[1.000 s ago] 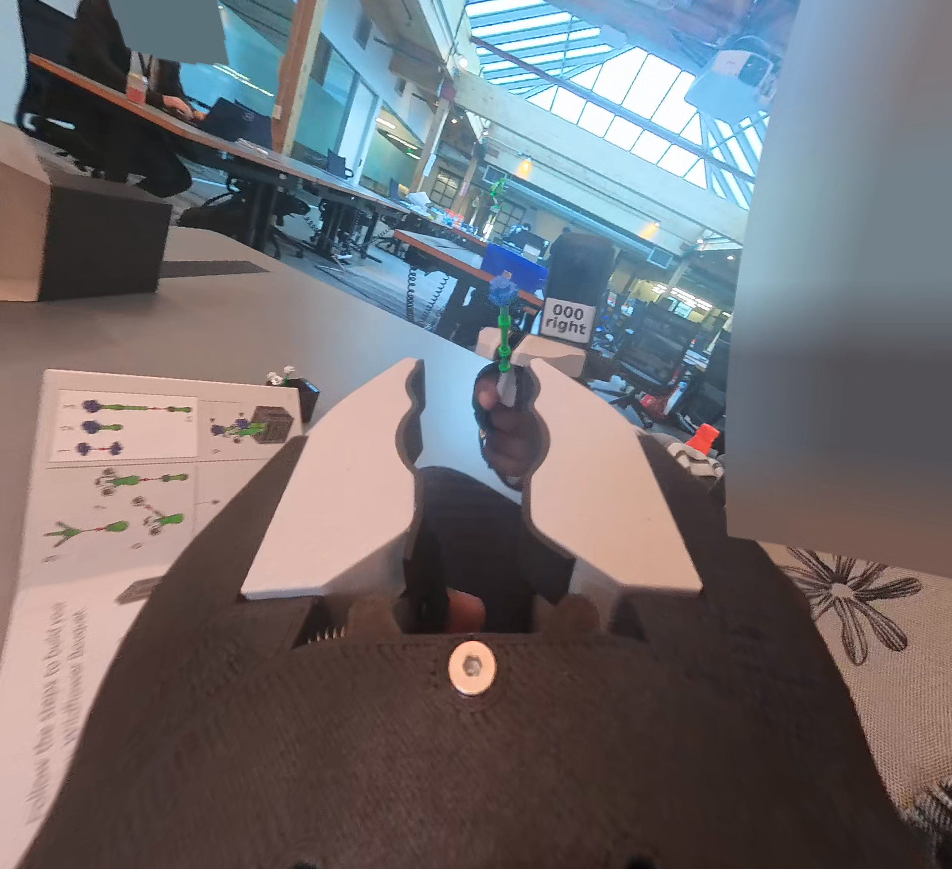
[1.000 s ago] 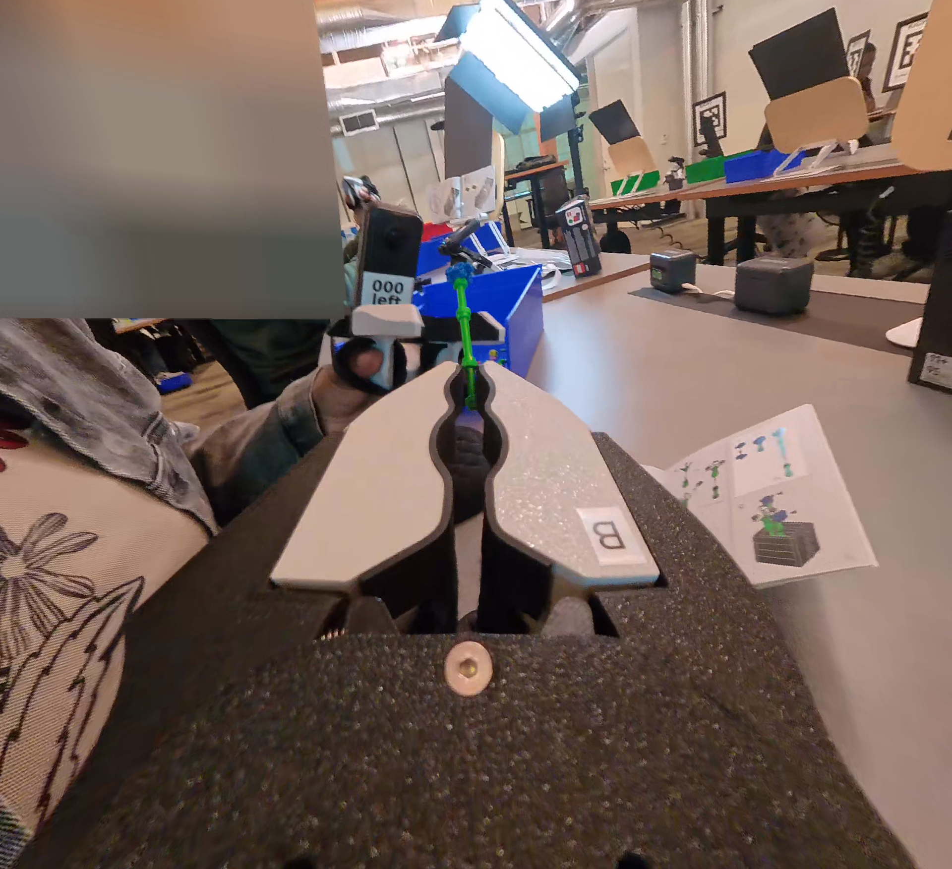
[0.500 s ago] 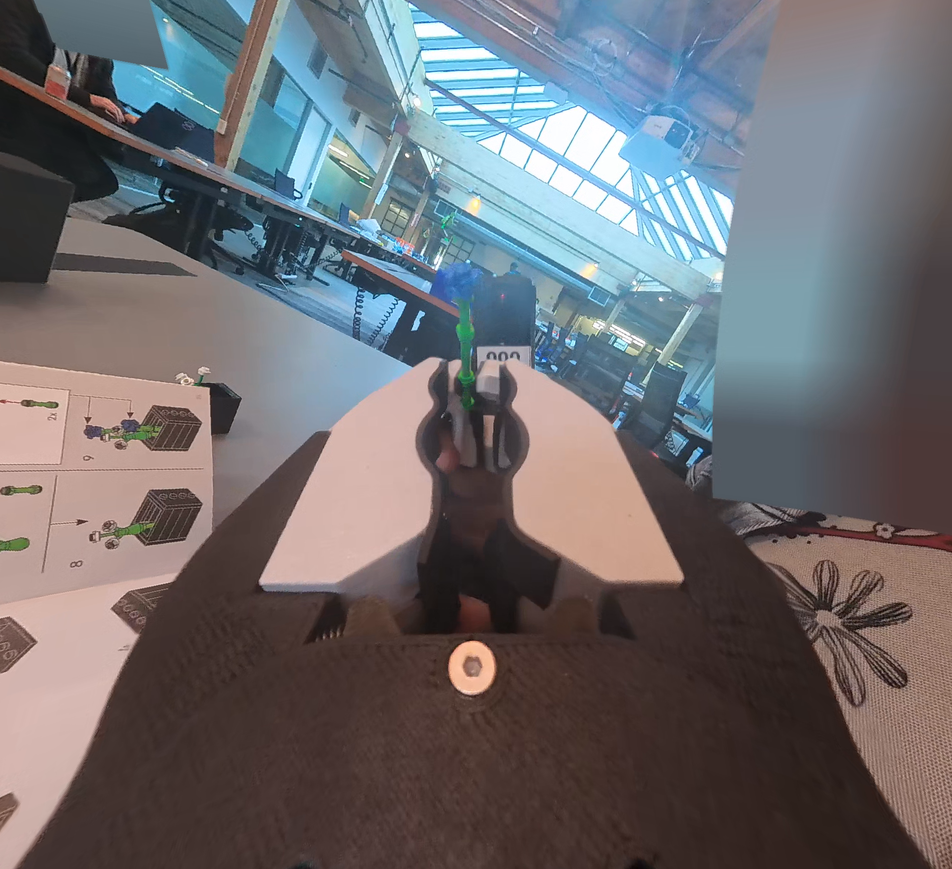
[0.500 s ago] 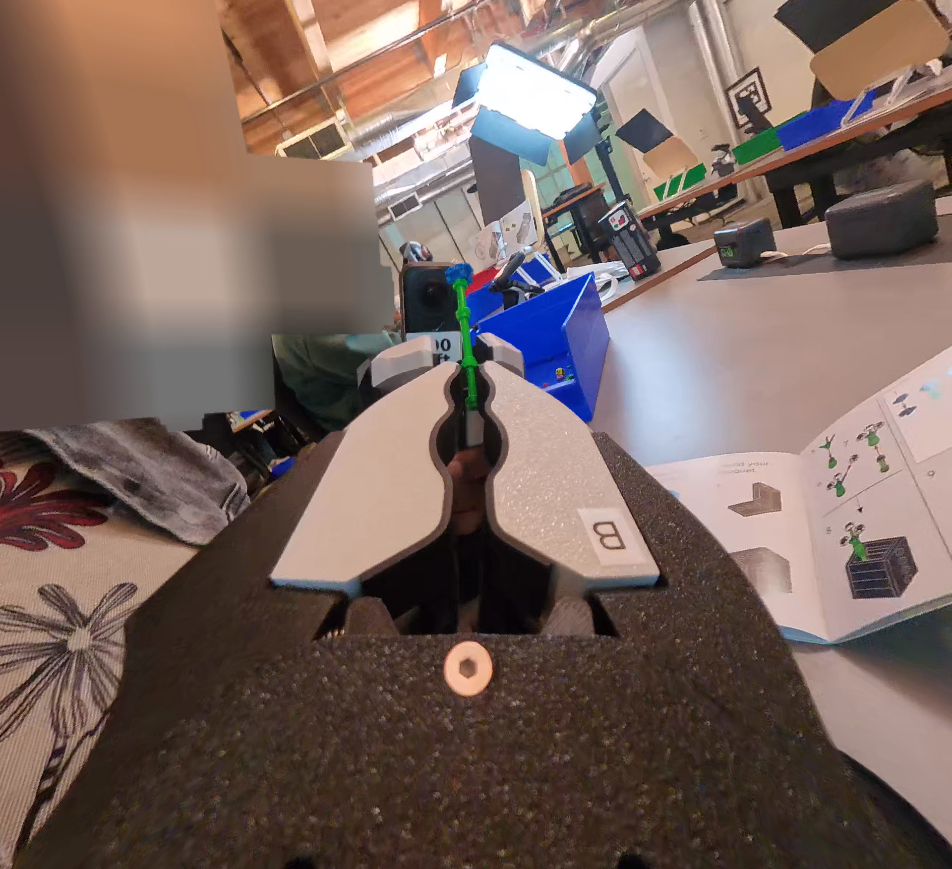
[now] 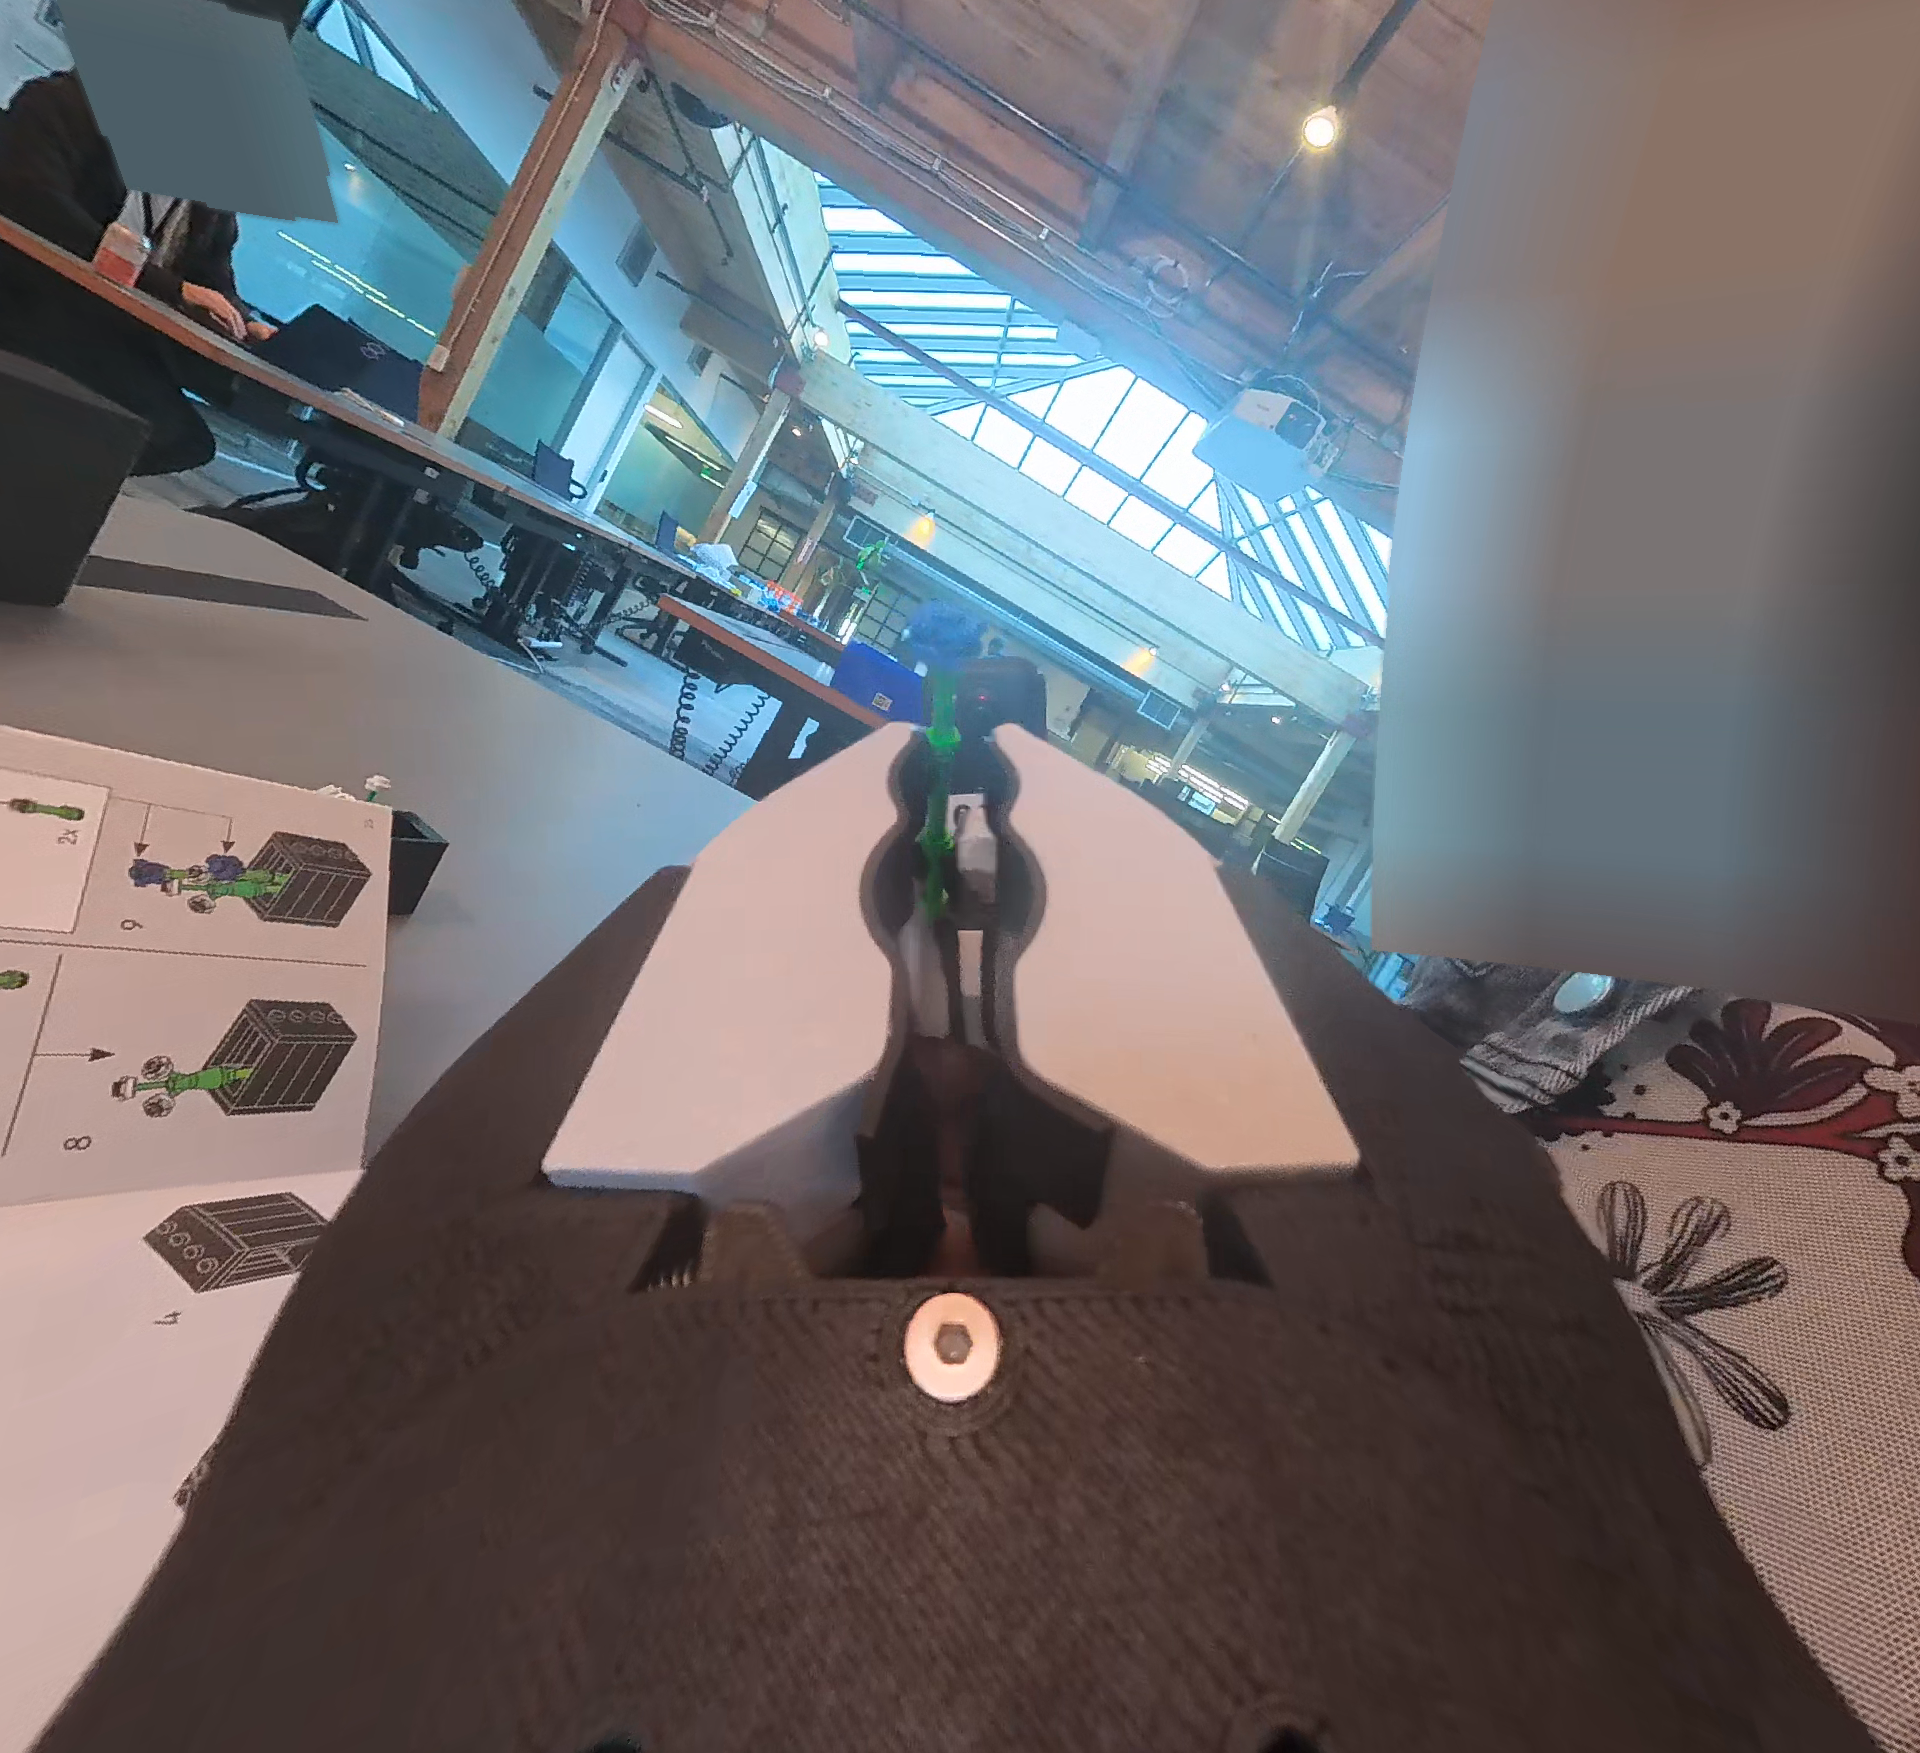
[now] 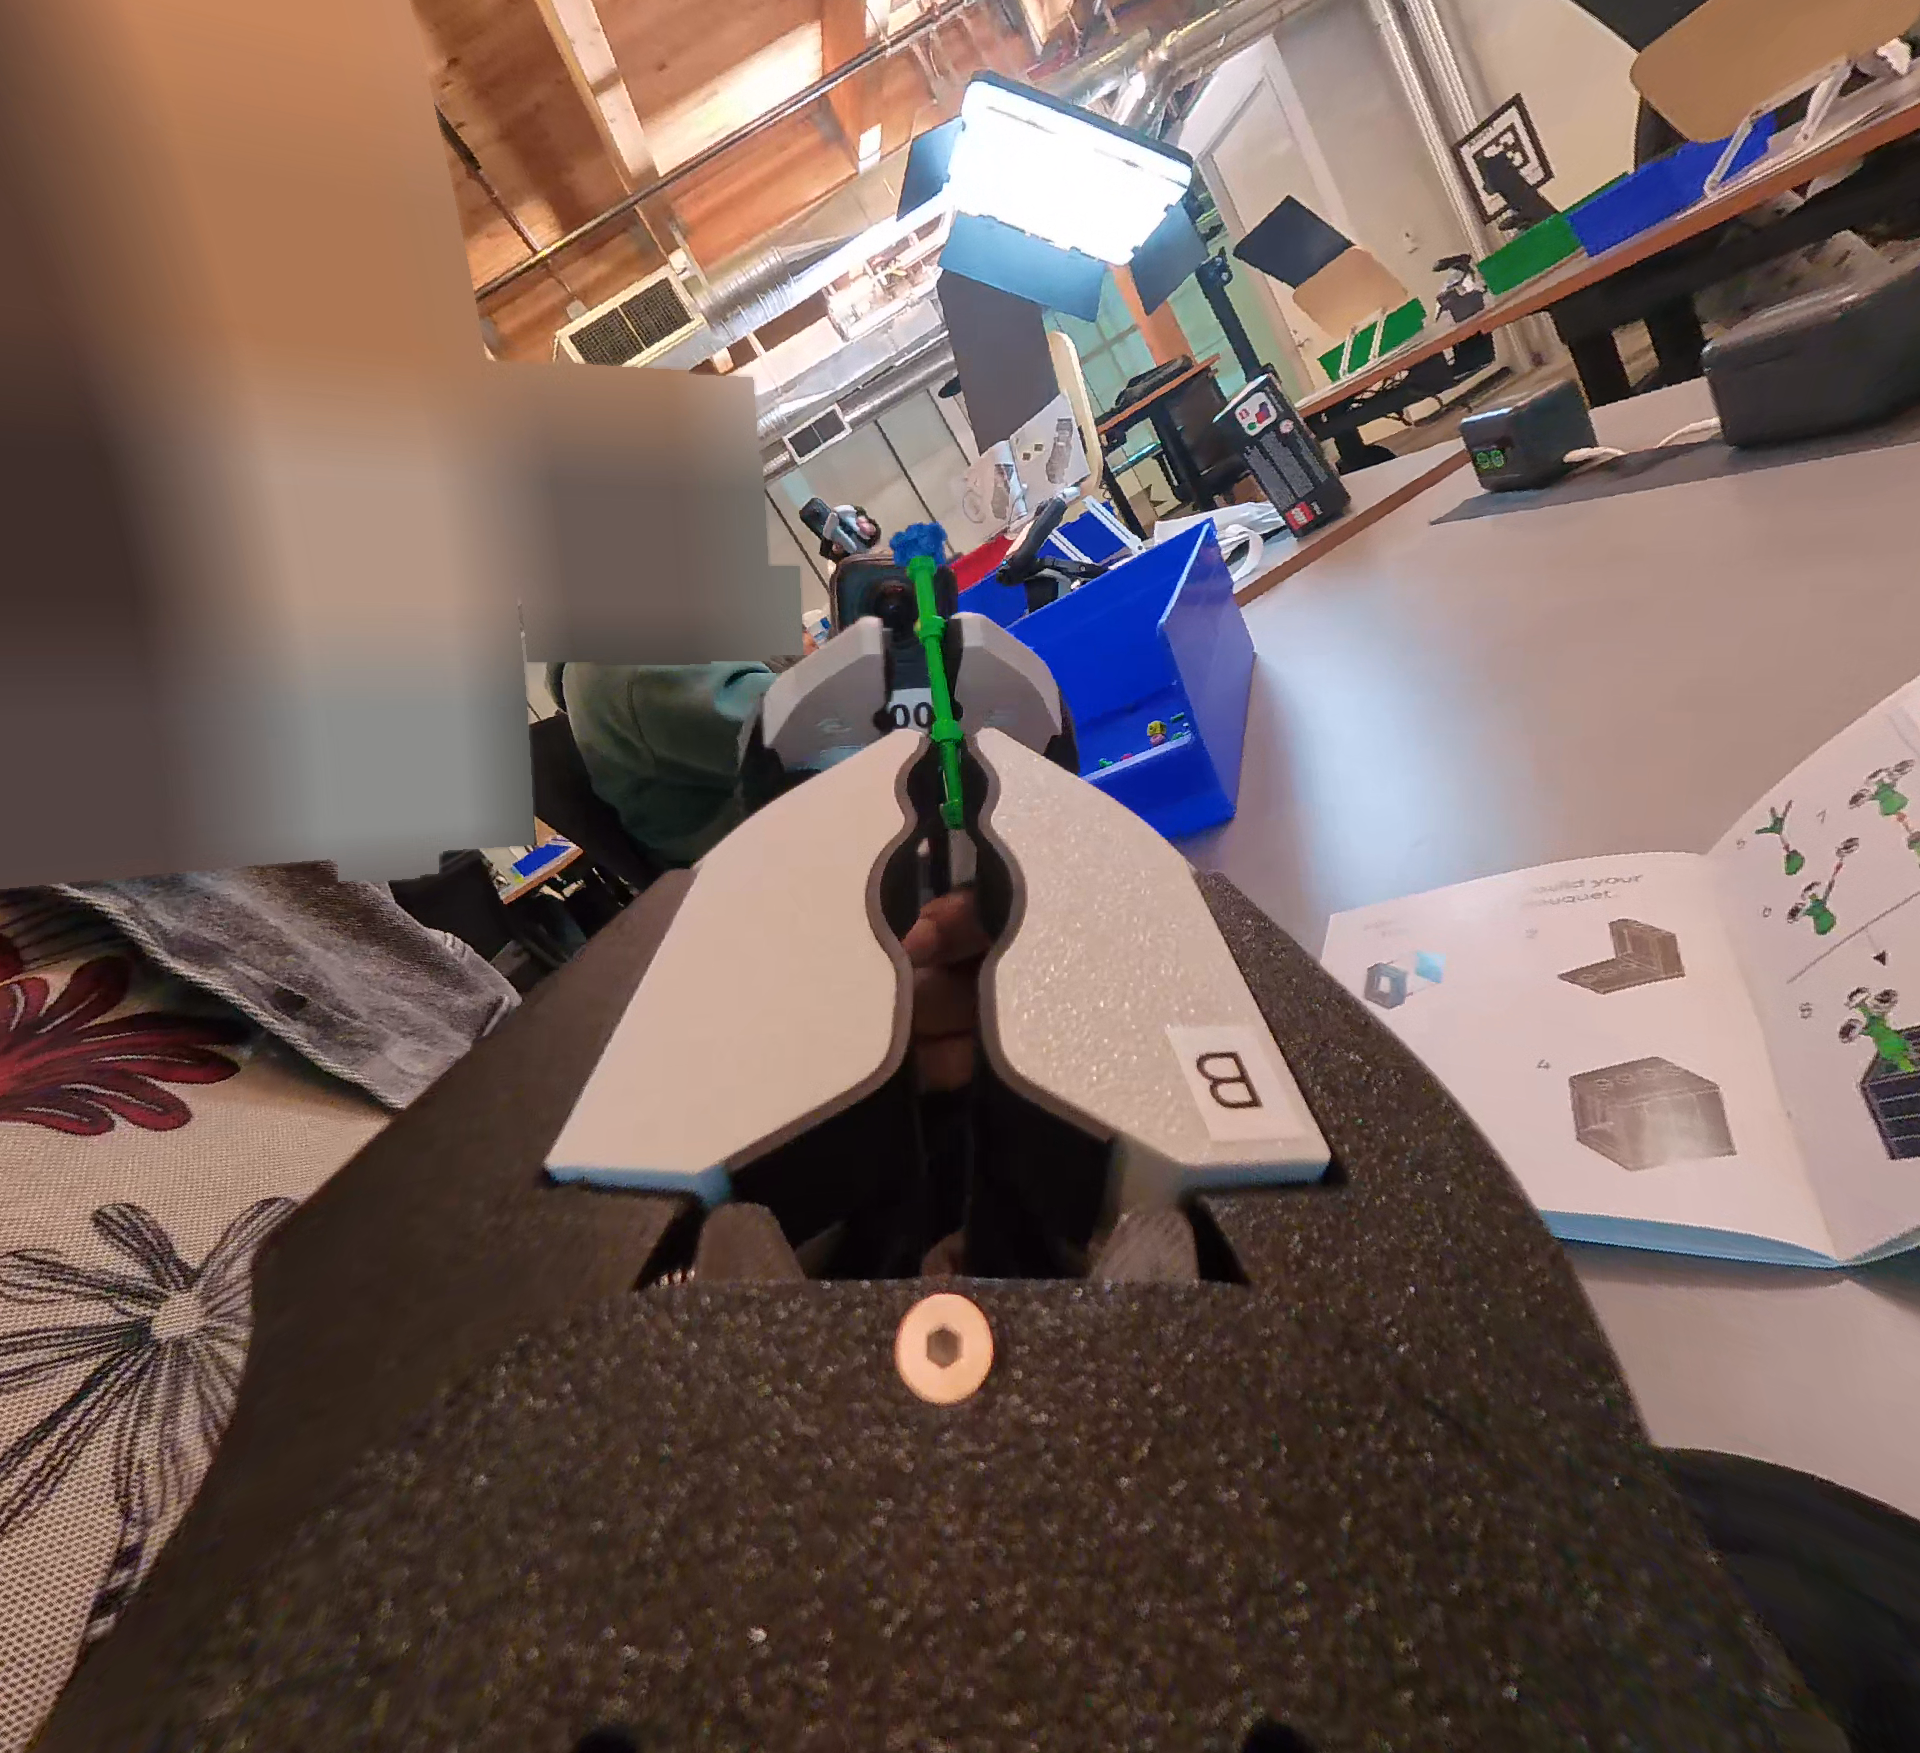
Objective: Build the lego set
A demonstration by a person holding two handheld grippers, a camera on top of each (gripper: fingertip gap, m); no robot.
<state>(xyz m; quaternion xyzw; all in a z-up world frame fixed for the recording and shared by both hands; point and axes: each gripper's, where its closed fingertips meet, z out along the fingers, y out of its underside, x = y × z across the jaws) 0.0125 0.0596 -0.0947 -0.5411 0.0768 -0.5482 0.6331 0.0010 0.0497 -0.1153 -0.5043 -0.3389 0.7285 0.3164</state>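
A Lego flower with a thin green stem (image 6: 935, 664) and a blue bloom (image 6: 920, 545) stands upright between my two grippers, which face each other. My right gripper (image 6: 951, 747) is shut on the lower stem. My left gripper (image 5: 951, 742) has closed in on the same stem (image 5: 940, 737) just above, below the bloom (image 5: 940, 628). It also shows beyond the right one in the right wrist view (image 6: 920, 675). A small black Lego box (image 5: 416, 856) holding a white flower sits on the grey table (image 5: 312, 664).
An open instruction booklet (image 5: 208, 976) lies on the table and also shows in the right wrist view (image 6: 1662, 1028). A blue bin (image 6: 1153, 664) with loose pieces stands behind. The person's floral clothing (image 6: 104, 1236) is close by. My left and right fingertips are right by each other.
My left gripper, wide open a second ago, has moved up to the flower and closed around its stem. Both views have tilted upward. The right gripper has stayed shut on the stem.
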